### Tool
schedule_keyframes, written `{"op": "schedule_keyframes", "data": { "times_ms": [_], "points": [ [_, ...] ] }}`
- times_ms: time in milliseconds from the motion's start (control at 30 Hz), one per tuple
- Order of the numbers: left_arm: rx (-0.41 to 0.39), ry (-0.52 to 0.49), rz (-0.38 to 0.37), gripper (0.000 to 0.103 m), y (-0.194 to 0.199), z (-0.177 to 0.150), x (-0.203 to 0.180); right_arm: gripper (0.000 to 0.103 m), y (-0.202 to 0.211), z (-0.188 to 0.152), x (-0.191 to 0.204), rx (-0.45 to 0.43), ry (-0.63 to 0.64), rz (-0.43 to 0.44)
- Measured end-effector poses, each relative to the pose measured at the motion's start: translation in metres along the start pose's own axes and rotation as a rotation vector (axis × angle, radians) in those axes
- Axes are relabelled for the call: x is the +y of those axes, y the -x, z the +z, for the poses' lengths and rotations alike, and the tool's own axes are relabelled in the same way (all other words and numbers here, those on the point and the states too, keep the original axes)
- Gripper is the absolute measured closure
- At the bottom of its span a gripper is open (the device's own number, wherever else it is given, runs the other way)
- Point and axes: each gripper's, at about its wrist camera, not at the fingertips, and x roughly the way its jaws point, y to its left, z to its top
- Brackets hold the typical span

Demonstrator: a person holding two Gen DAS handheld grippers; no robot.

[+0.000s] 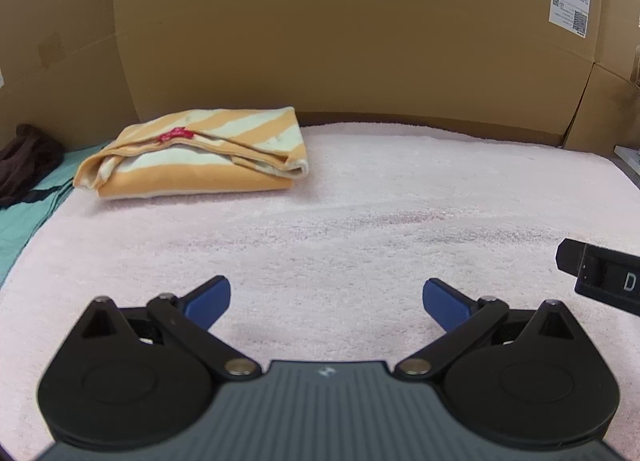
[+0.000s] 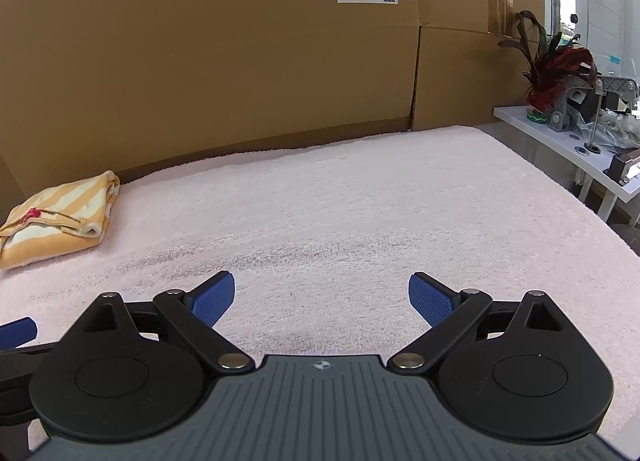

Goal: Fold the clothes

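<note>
Pink towel [image 1: 360, 201]; both grippers' fingers [image 1: 212, 301] wide apart, empty.

One folded orange-and-cream striped garment [image 1: 200, 153] lies on one pink towel [image 1: 360, 221]. One dark brown cloth [image 1: 24, 161] and one teal cloth [image 1: 24, 213] lie at the left. Two grippers show, left gripper [image 1: 326, 301] and right gripper [image 2: 322, 295]. One potted plant [image 2: 548, 69] stands on one white shelf [image 2: 560, 141].
</note>
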Motion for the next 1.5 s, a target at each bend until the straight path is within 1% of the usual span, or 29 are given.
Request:
{"op": "schedule_keyframes", "data": {
  "times_ms": [567,867,1500],
  "points": [
    [0.019,0.054,0.048,0.001,-0.008,0.000,0.032,0.007,-0.007,-0.003,0.035,0.027,0.064,0.027],
    [0.020,0.088,0.084,0.001,-0.009,0.000,0.053,0.007,-0.014,-0.003,0.058,0.049,0.108,0.059],
    [0.020,0.130,0.129,0.001,-0.009,-0.001,0.079,0.007,-0.015,-0.006,0.088,0.049,0.156,0.103]
  ]
}}
